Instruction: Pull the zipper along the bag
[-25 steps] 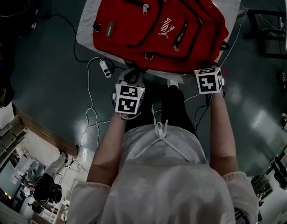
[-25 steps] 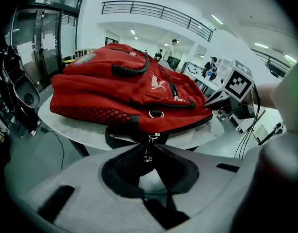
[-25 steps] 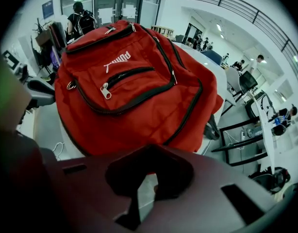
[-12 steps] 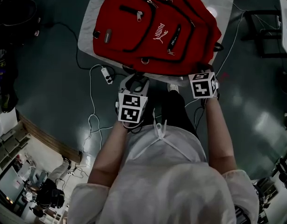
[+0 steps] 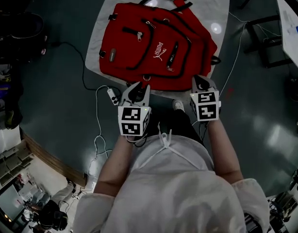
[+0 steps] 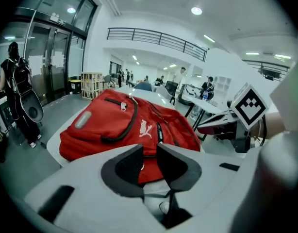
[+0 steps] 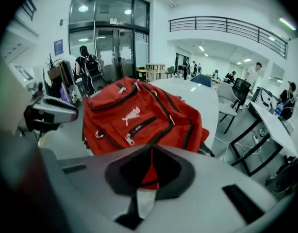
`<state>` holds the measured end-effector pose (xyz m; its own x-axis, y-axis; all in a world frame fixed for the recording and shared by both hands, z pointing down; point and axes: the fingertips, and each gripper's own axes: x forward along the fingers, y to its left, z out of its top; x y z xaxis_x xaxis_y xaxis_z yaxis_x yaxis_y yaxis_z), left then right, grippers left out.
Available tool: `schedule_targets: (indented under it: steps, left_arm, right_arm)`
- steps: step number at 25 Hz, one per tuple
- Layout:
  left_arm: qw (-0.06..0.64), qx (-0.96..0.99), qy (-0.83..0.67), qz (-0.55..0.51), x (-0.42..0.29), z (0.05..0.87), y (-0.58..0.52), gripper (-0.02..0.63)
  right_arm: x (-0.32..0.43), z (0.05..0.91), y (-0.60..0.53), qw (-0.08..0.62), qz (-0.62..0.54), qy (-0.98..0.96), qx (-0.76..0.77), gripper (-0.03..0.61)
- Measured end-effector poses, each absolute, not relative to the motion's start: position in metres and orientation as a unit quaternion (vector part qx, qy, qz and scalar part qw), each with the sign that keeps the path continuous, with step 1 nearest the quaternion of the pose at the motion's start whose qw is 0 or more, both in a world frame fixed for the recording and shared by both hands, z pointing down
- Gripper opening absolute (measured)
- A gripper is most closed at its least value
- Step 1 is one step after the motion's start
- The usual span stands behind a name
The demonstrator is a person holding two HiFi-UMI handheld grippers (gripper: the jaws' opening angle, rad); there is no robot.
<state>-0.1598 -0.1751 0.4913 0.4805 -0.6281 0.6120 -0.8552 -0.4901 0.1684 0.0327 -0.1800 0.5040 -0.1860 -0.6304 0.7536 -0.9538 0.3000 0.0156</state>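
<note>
Seen from above, a person in a pale top holds a hand-held gripper in each hand over a dark glossy floor (image 5: 52, 110), just short of a red backpack (image 5: 154, 47) that lies flat, front side up, on a pale table (image 5: 212, 4). The backpack's carry handle points away from the person and its bottom edge lies near the table edge closest to them; black zippers curve across its front pockets, and a metal zipper pull (image 5: 139, 35) rests on the small front pocket. The left hand-held gripper (image 5: 139, 87) hovers at the near table edge, clear of the bag. In the left gripper view its jaws (image 6: 149, 147) stand partly apart with nothing gripped, only the backpack (image 6: 124, 125) showing beyond the gap; they have just been closing. The right hand-held gripper (image 5: 201, 79) hovers by the backpack's near right corner. In the right gripper view its jaw tips (image 7: 150, 148) meet, with nothing held, and the backpack (image 7: 139, 115) lies past them. A white power strip (image 5: 113, 95) and cables lie on the floor beside the table.
</note>
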Motion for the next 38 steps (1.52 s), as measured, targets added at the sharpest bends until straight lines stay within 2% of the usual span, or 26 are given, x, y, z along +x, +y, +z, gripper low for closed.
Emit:
schedule_targets:
  steps: [4,9,23,29,38]
  left_arm:
    - [0.205,0.840,-0.456,0.211,-0.149,0.449,-0.186,0.052]
    - [0.147,0.857,-0.468,0.162,-0.141,0.385,-0.220,0.023]
    - [0.004,0.902,-0.425,0.077,-0.095,0.249,-0.225,0.020]
    - [-0.010,0.907,-0.419,0.050,-0.093,0.232,-0.217,0.020]
    - [0.001,0.908,-0.417,0.048,-0.093,0.239,-0.208,0.018]
  right_arm:
    - [0.029,0.456,-0.186,0.281,0.217,-0.750,0.558,0.028]
    - [0.023,0.391,-0.207,0.205,0.163,-0.777,0.572,0.028]
    - [-0.003,0.253,-0.201,0.033,0.014,-0.831,0.555,0.028]
    - [-0.004,0.233,-0.192,0.028,-0.022,-0.830,0.557,0.026]
    - [-0.011,0.233,-0.180,0.028,-0.002,-0.837,0.547,0.026]
